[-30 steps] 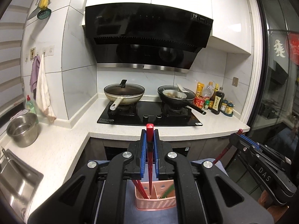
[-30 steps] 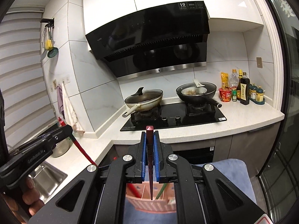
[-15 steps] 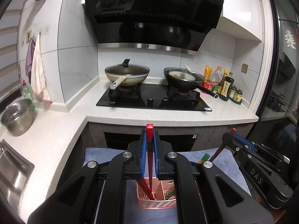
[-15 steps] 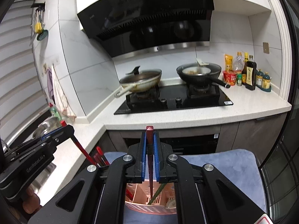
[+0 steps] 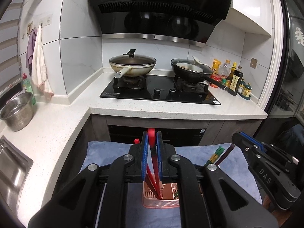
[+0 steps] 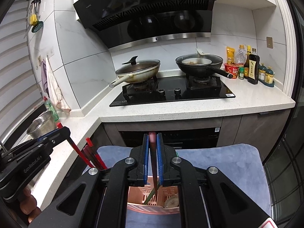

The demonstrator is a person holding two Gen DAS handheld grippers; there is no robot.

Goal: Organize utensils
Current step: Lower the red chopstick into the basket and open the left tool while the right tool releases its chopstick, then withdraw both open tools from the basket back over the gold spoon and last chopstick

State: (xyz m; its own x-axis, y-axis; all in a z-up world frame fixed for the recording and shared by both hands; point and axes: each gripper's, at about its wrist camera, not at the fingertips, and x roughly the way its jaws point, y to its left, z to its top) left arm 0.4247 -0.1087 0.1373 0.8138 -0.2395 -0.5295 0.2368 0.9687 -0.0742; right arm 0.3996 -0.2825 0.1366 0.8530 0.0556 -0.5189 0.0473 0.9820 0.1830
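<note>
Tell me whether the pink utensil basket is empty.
Not empty. The pink utensil basket already holds red chopsticks and green chopsticks.

home kitchen: gas hob (image 5: 161,93) with two woks, black range hood (image 5: 159,9), sauce bottles (image 6: 250,68), steel sink (image 5: 11,169), stone worktop (image 6: 190,108).

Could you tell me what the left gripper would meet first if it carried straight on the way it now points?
Likely the dark cabinet front under the counter; the left gripper, holding a red chopstick, points there, though depth is unclear.
</note>
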